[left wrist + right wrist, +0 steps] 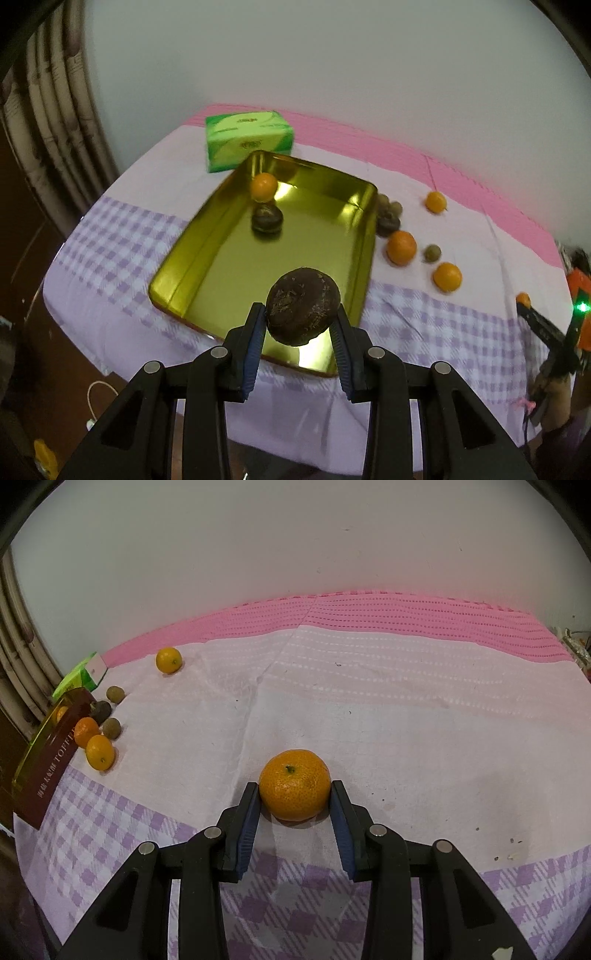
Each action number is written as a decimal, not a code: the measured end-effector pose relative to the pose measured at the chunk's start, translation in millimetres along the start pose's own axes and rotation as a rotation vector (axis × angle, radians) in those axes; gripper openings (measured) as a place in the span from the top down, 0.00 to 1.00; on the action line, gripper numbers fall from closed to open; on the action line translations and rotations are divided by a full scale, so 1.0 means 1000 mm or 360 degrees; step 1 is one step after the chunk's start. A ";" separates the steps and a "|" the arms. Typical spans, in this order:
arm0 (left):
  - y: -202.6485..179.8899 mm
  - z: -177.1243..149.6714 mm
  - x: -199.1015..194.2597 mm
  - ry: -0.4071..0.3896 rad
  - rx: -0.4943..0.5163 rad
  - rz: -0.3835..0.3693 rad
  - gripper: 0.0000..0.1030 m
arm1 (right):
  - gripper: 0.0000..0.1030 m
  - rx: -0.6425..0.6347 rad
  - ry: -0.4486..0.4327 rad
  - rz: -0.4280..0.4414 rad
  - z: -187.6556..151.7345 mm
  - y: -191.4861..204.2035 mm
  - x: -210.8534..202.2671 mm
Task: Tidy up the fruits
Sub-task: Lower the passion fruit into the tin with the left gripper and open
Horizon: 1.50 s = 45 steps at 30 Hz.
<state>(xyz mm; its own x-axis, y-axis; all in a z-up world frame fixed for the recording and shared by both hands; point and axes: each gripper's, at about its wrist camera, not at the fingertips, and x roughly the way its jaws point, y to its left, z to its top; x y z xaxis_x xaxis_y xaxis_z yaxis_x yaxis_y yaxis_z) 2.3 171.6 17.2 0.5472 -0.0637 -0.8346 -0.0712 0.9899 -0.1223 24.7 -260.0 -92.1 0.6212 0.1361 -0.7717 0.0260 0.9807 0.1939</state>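
Left gripper (301, 319) clamps brown fruit (301, 304) right above tray (192, 266) | right gripper (294, 800) pinches tangerine (294, 784), tray's way off left

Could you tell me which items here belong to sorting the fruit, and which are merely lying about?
Belongs to the job:
- shiny gold metal tray
- round dark brown fruit in the left gripper
- round orange mandarin in the right gripper
- loose small oranges on the cloth

Just lying about:
- green tissue box
- checked purple tablecloth
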 end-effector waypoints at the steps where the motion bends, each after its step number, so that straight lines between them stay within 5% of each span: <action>1: 0.002 0.002 0.001 -0.0019 0.0002 0.0016 0.65 | 0.65 -0.0004 0.0001 -0.0005 0.000 0.001 0.000; 7: 0.013 0.013 0.010 -0.0087 0.0015 0.0097 0.65 | 0.65 -0.0026 0.0005 -0.0034 0.000 0.005 0.001; 45: 0.027 0.027 0.089 0.0065 0.0206 0.0351 0.65 | 0.65 -0.0070 0.0012 -0.0090 0.001 0.010 0.002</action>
<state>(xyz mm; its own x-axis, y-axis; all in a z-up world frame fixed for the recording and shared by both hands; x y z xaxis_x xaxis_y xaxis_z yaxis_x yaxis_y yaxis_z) 71.6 196.2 -45.4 0.4961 0.1533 -0.8546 -0.0764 0.9882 0.1330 27.1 -250.3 -91.7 0.6140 0.0815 -0.7851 0.0263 0.9920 0.1235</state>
